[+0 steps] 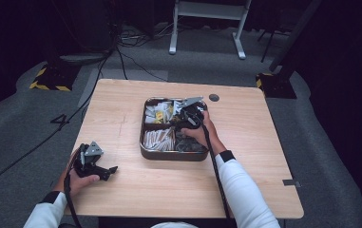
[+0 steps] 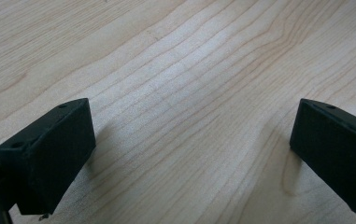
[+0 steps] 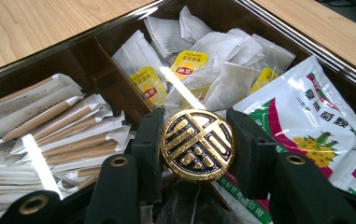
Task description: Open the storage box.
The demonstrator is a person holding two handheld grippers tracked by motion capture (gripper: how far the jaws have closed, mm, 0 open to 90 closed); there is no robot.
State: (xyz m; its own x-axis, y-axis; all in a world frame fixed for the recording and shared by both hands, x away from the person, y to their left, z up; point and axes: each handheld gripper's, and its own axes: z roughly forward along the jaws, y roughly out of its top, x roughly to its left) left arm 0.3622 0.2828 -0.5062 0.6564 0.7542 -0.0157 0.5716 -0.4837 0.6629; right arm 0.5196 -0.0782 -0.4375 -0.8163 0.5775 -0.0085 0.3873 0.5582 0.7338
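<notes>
A dark metal tray (image 1: 174, 156) with dividers stands in the middle of the wooden table (image 1: 121, 118). At its centre rises a round black-and-gold knob (image 3: 197, 144). My right gripper (image 3: 197, 145) has a pad pressed on each side of the knob; in the high view it (image 1: 188, 116) reaches over the tray from the near right. Around the knob lie white tea bags (image 3: 213, 60) with yellow tags, paper stick sachets (image 3: 59, 135) and white-green packets (image 3: 306, 116). My left gripper (image 1: 109, 172) rests near the table's front left, its jaws wide open (image 2: 189, 135) over bare wood.
A small dark round cap (image 1: 214, 98) sits in the tabletop beyond the tray. Cables (image 1: 121, 57) run over the grey floor behind the table, where a white frame's legs (image 1: 207, 28) stand. A hazard-striped base (image 1: 50, 78) lies at the far left.
</notes>
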